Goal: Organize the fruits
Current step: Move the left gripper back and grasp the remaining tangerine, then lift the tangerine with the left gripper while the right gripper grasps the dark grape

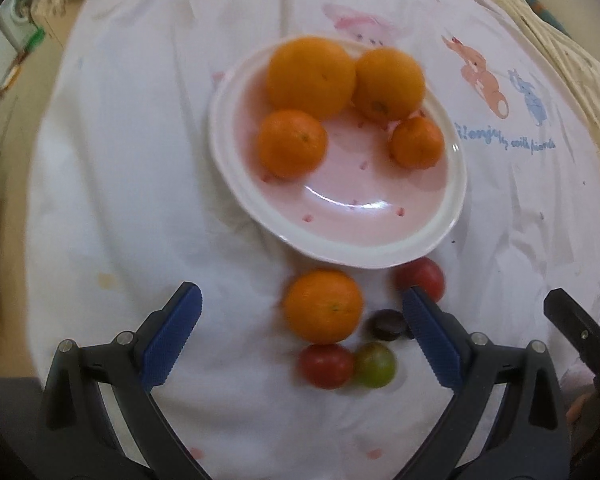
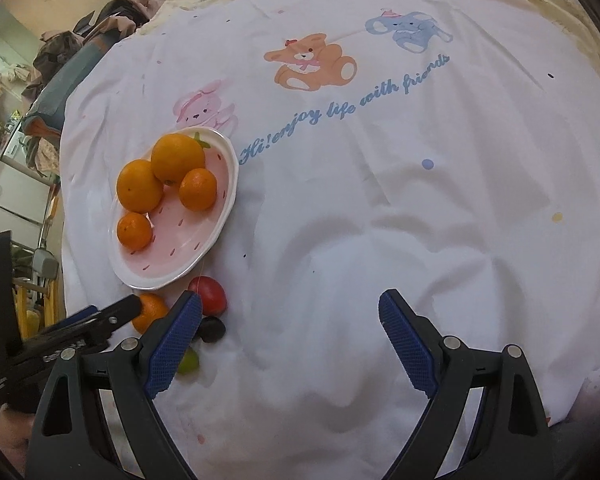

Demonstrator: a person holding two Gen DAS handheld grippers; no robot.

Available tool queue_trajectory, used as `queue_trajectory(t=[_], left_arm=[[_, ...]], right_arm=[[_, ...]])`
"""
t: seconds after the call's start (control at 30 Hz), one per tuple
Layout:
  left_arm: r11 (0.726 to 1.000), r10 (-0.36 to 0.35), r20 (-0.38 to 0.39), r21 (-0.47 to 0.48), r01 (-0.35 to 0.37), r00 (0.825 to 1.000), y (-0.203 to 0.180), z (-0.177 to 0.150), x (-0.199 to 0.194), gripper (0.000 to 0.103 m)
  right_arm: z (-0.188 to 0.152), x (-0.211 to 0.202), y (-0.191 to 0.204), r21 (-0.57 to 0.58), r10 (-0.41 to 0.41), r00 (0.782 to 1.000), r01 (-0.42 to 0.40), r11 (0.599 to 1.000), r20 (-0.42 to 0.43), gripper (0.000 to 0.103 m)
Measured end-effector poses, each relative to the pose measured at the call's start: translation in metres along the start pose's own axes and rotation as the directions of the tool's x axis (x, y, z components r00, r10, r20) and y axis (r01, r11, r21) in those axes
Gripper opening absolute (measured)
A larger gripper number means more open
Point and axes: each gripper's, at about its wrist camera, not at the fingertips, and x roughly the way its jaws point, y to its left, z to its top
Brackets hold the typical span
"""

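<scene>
Oranges fill the plate [image 1: 456,216]; left tool [image 1: 300,320], released, hangs over the loose orange [image 1: 323,306]. Next: straddle and squeeze it. Right tool [image 2: 290,316] released, idle.

Both wrist views look steeply down along open jaws at the sheet [image 2: 380,220], the left close over the plate [image 1: 456,200] ahead of its jaws, the right seemingly farther off with the plate [image 2: 230,204] beyond its left jaw, each sharing it.
</scene>
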Motion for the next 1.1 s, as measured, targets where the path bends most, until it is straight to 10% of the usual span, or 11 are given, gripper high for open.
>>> queue_trajectory(t=[0.17,0.47,0.97,1.1], left_arm=[[1.0,0.026,-0.062,0.009,-0.026,0.998,-0.009,-0.001,0.015,0.096],[0.998,0.026,-0.064,0.058,-0.022,0.998,-0.016,-0.003,0.016,0.041],[0.997,-0.023,0.003,0.069,0.022,1.0,0.018,0.002,-0.061,0.04],[0.995,-0.015,0.038,0.096,0.011,0.999,0.029,0.002,-0.079,0.04]], right_arm=[[0.002,0.001,-0.002,0.017,0.014,1.0,-0.014,1.0,-0.011,0.092],[0.004,0.003,0.006,-0.009,0.01,1.0,-0.01,1.0,-0.016,0.092],[-0.001,0.017,0.012,0.018,0.09,0.991,-0.088,0.996,-0.095,0.091],[-0.004,0.032,0.016,0.08,0.193,0.967,-0.182,0.98,-0.167,0.059]])
